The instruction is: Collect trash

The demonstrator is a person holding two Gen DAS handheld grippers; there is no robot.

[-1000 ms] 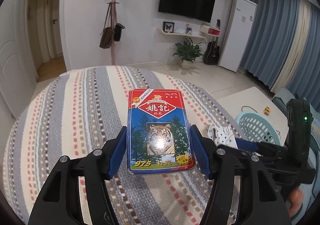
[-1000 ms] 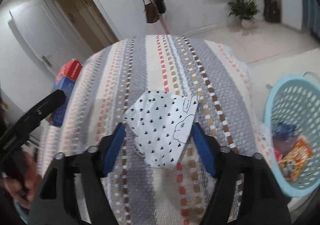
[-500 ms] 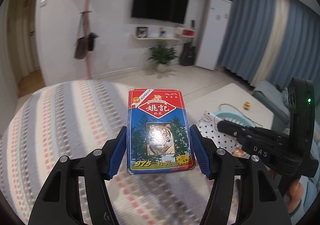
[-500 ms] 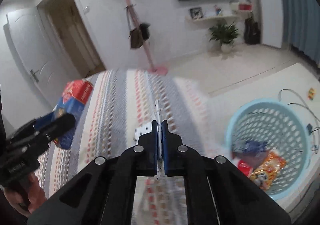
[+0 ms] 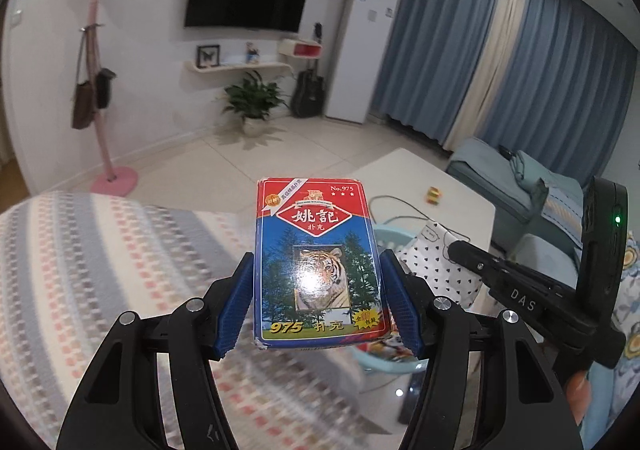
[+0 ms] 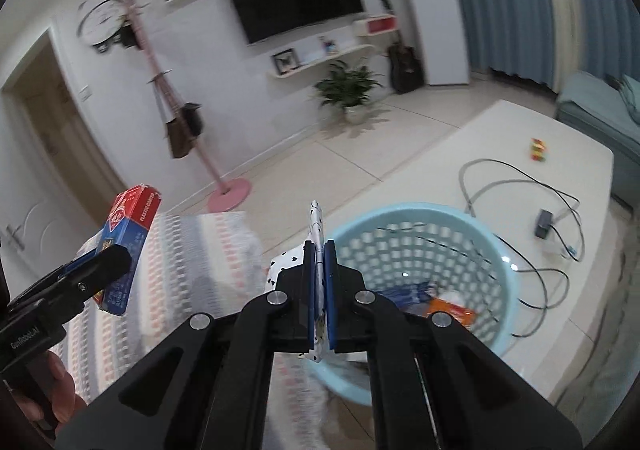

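Note:
My left gripper (image 5: 318,294) is shut on a red and blue playing-card box (image 5: 318,262) with a tiger picture, held in the air past the striped table's edge. The box also shows at the left of the right wrist view (image 6: 128,250). My right gripper (image 6: 319,290) is shut on a white paper with black dots (image 6: 316,222), held edge-on beside the near rim of the light blue basket (image 6: 500,270). The paper also shows in the left wrist view (image 5: 436,266), right of the box. The basket holds several wrappers (image 6: 448,308).
The striped tablecloth (image 5: 100,270) lies below left. A low white table (image 6: 520,178) behind the basket carries a black cable (image 6: 520,186) and a small toy (image 6: 538,149). A pink coat stand (image 5: 106,122), a plant (image 5: 252,102) and a blue sofa (image 5: 520,186) stand farther off.
Both grippers have swung right, away from the striped table toward the basket. The right gripper closed on the dotted paper and lifted it off the cloth. The left still holds the card box.

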